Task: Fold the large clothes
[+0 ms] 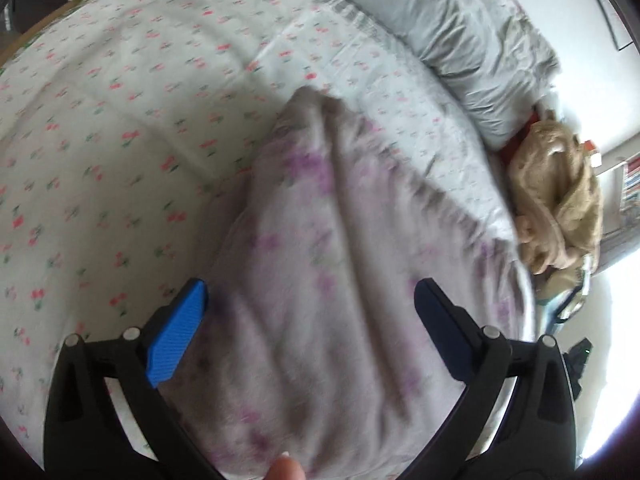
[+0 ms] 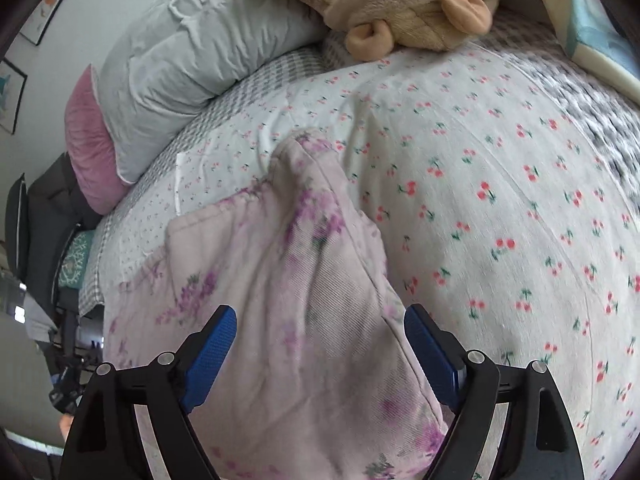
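Pale floral garment (image 2: 288, 280) lay on the cherry-print bedspread (image 2: 500, 200), long axis running away from both grippers. Left gripper (image 1: 310, 300) and right gripper (image 2: 320, 324) both stood wide, holding nothing, cloth directly below and ahead, neither clearly nearer

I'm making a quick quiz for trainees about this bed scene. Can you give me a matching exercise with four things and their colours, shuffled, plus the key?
Things:
1. garment lying between the open jaws
2. bedsheet
3. large pillow
4. small cushion beside that pillow

Colours:
A. plain pink
B. white with red cherries
C. pale lilac with purple flowers
D. pale grey

Pairs: 1-C, 2-B, 3-D, 4-A
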`<state>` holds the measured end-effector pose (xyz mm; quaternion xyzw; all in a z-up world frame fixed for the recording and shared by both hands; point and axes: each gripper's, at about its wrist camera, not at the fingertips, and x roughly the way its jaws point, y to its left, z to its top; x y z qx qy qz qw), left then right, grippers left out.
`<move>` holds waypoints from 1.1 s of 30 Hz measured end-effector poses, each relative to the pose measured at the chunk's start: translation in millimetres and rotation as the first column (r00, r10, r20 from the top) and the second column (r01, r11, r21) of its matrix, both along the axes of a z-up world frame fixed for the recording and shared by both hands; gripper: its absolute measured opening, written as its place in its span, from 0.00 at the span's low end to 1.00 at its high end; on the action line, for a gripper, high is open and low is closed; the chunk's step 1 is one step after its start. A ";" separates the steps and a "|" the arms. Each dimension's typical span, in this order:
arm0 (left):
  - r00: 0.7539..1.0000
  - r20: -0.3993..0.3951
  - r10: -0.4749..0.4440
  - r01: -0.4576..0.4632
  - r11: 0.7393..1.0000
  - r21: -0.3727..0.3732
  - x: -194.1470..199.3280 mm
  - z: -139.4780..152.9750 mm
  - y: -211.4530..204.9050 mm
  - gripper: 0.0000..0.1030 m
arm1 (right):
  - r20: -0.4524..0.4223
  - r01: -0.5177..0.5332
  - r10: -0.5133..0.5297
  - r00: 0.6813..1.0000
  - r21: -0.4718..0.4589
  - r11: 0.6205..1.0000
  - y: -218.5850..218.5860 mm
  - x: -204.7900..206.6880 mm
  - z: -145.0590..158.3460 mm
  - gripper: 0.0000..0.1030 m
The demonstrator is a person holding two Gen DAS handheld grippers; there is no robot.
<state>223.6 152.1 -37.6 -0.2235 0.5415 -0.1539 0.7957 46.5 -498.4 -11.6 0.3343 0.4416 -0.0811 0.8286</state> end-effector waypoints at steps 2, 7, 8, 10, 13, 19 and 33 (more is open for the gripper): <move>0.999 -0.044 0.001 -0.001 1.000 -0.013 -5.3 -17.3 3.3 0.99 | -0.023 0.009 -0.008 1.000 0.050 0.999 -1.3 -3.8 -21.9 0.85; 0.994 -0.104 -0.044 0.039 0.998 -0.049 2.7 -49.7 2.7 0.99 | -0.030 -0.034 0.040 0.999 0.181 0.983 -0.5 5.2 -61.6 0.85; 0.992 -0.119 -0.028 0.019 0.997 -0.079 7.2 -56.7 5.1 0.99 | -0.024 -0.058 0.063 0.998 0.166 0.984 3.4 10.5 -59.2 0.87; 0.990 -0.144 -0.001 -0.016 0.993 -0.116 11.8 -65.6 10.5 1.00 | -0.038 -0.076 0.082 0.996 0.142 0.987 9.2 20.5 -61.4 0.89; 0.987 -0.157 0.019 -0.047 0.983 -0.177 17.0 -74.3 17.6 1.00 | -0.054 -0.092 0.096 0.994 0.069 0.993 21.0 34.3 -62.9 0.98; 0.993 -0.113 0.035 -0.057 0.978 -0.199 18.8 -73.7 16.3 0.97 | -0.039 -0.044 0.046 0.998 0.049 0.998 23.3 39.0 -63.7 0.86; 0.991 0.129 0.045 -0.037 0.997 -0.063 6.1 -9.9 -9.5 0.36 | 0.153 -0.006 -0.013 0.988 0.124 0.992 22.4 14.7 -26.9 0.35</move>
